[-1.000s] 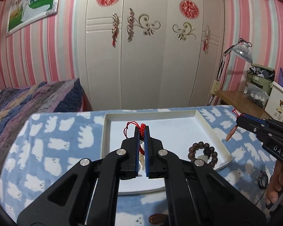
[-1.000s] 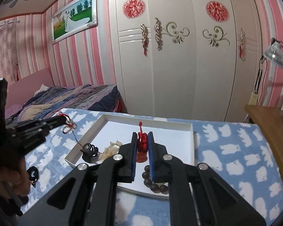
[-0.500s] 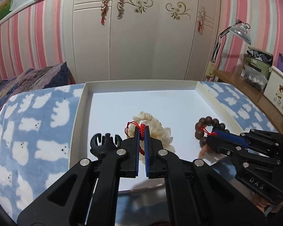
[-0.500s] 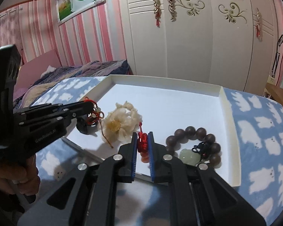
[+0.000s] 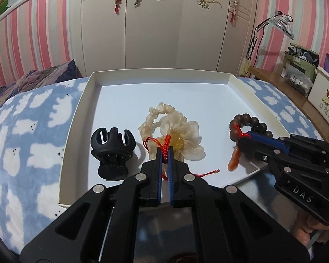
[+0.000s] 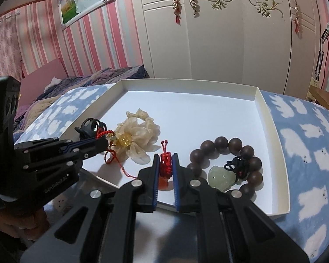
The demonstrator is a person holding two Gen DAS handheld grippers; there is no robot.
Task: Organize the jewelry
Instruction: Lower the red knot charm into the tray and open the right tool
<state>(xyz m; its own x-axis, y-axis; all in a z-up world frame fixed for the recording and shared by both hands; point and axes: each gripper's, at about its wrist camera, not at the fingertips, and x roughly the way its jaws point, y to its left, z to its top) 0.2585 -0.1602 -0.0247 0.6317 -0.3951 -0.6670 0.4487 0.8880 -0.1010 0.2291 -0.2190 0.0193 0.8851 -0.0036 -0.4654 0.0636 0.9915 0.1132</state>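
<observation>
While both grippers hang low over the near edge of the white tray [image 5: 85,100], each is pinched on a red-corded piece. My left gripper [image 5: 164,153] is clamped on a red braided cord [image 5: 166,145], its loose tail trailing onto the tray floor; it sits just above the cream flower scrunchie [image 5: 182,131], with the black claw clip [image 5: 111,151] beside it. My right gripper [image 6: 165,164] is clamped on a red knot charm [image 6: 166,164] with an orange pendant hanging below, just beside the wooden bead bracelet [image 6: 230,153] and its pale jade pendant [image 6: 221,175]. I judge both pieces are held by the knot so they can be lowered without tangling. 2 pieces left to set down, 3 already lying in the tray.
</observation>
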